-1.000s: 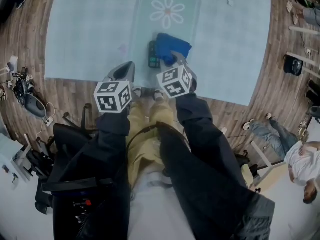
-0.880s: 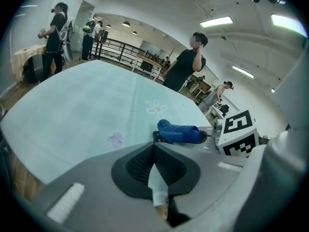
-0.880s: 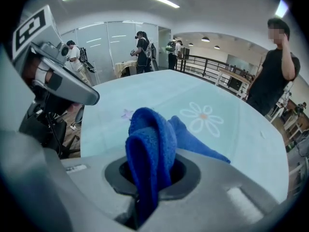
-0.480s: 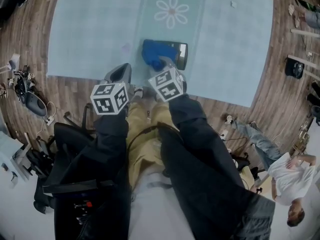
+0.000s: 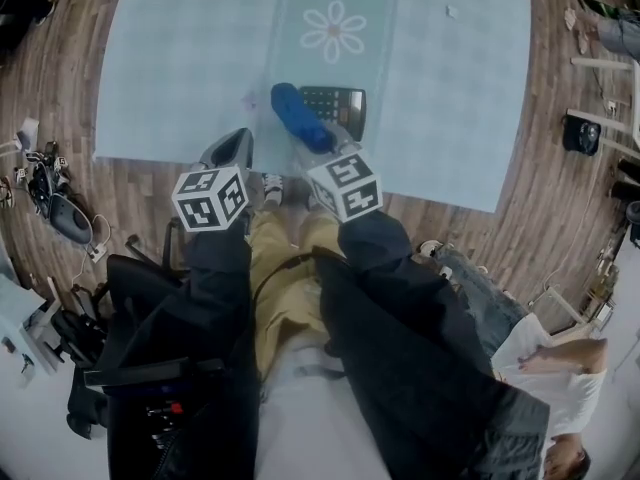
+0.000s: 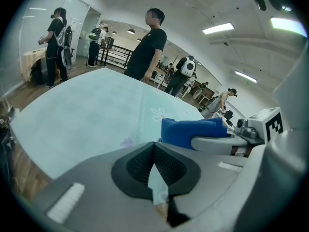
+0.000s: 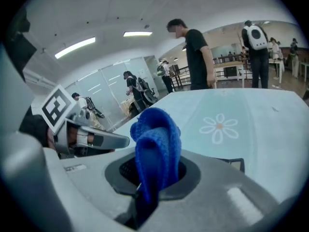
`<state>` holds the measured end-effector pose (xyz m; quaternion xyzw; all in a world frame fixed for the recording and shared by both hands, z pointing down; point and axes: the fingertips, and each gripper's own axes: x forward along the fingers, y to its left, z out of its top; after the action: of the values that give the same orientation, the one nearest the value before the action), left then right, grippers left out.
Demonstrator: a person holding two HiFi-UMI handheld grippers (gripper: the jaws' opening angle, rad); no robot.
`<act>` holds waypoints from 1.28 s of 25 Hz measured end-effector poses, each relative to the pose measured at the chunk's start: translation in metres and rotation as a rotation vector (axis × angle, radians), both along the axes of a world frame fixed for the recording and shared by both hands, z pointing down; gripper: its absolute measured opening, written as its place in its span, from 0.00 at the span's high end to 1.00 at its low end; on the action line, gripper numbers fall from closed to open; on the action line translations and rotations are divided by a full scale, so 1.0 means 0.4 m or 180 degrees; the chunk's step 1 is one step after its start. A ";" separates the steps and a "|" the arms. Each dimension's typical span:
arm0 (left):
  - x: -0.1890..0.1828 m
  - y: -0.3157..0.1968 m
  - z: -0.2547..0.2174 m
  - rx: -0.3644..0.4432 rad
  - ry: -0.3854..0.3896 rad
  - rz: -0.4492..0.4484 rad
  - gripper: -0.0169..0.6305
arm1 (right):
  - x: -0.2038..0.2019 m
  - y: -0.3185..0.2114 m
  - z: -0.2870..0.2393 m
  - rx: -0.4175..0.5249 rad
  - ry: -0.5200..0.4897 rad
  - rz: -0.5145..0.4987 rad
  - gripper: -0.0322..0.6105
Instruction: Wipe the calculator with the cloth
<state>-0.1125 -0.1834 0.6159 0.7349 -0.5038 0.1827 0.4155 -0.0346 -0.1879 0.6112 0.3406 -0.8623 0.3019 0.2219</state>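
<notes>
— Where is our cloth (image 7: pixel 155 139)?
— Our right gripper (image 7: pixel 152 177) is clamped on it; the blue fold stands up out of the jaws.
— And the calculator (image 5: pixel 342 101)?
— Flat on the pale blue surface (image 5: pixel 180 58), near the flower print (image 5: pixel 333 30). From the head view the cloth covers its left end.
— Our left gripper (image 6: pixel 154 151)?
— Jaws together with nothing between them, left of the cloth, by the surface's near edge.
</notes>
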 end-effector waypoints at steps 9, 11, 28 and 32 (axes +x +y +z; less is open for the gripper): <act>-0.002 -0.004 0.001 -0.0013 -0.0032 0.0027 0.98 | 0.248 -0.096 -0.115 0.0533 0.0563 0.0515 0.88; -0.003 -0.003 0.009 -0.0044 -0.0042 0.0024 0.98 | 0.290 -0.120 -0.102 0.0622 0.0836 0.0517 0.88; -0.012 -0.023 0.058 -0.0186 -0.0104 -0.0023 0.98 | 0.122 -0.028 0.233 0.0079 0.1705 -0.0555 0.88; -0.016 -0.026 0.057 -0.0193 -0.0097 -0.0042 0.98 | 0.094 -0.015 0.230 0.0034 0.1555 -0.0597 0.88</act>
<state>-0.1190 -0.1937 0.6389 0.7158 -0.5092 0.2063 0.4311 0.0029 -0.1939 0.7031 0.3231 -0.8126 0.1843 0.4488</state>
